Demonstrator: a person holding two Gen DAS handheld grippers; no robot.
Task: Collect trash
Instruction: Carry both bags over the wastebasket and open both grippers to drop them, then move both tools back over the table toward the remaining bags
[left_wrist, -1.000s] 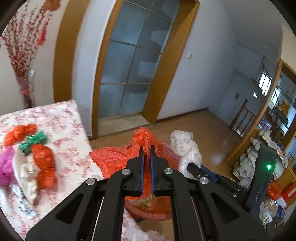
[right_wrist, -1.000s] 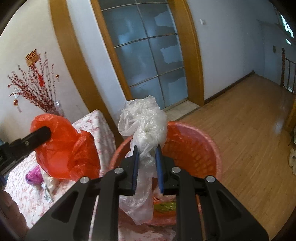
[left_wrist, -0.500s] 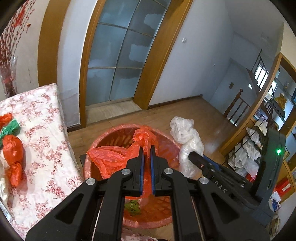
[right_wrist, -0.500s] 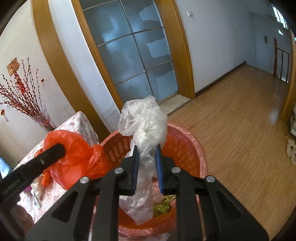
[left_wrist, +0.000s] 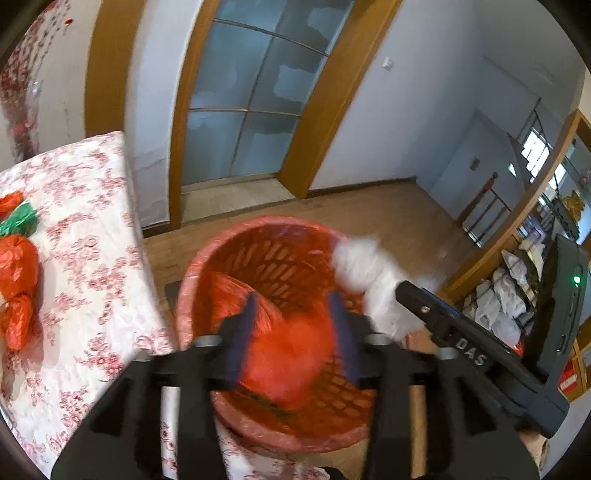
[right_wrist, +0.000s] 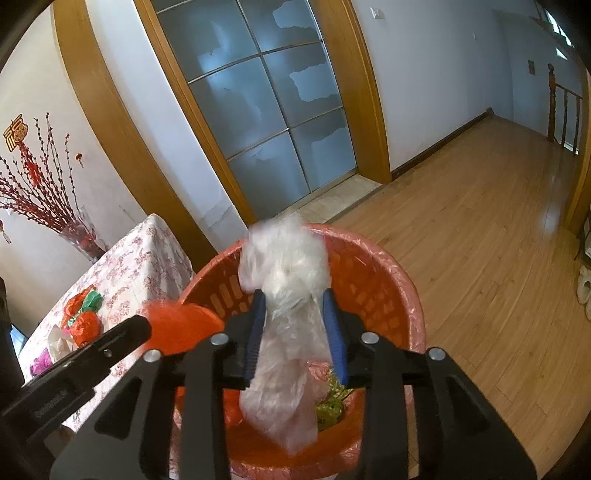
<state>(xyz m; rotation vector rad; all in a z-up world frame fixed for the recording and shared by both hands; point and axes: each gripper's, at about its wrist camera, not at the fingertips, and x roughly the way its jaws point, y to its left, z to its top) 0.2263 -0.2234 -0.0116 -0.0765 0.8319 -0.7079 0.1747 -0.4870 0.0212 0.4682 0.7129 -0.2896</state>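
Glossy wooden floor (right_wrist: 480, 236), perforated basket (right_wrist: 373, 280)

Red bag (left_wrist: 280, 347): motion-blurred, outline unclear. White bag (right_wrist: 291, 332): top smeared. Basket (left_wrist: 258, 236): base hidden behind gripper bodies. Table (left_wrist: 92, 258): cut by frame edge.

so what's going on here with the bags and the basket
A person holds a gripper in each hand over a round red plastic basket beside a floral-cloth table. The left gripper is opening, with a crumpled red plastic bag between its fingers. The right gripper is opening around a crumpled clear plastic bag. More red and green bags remain on the table.
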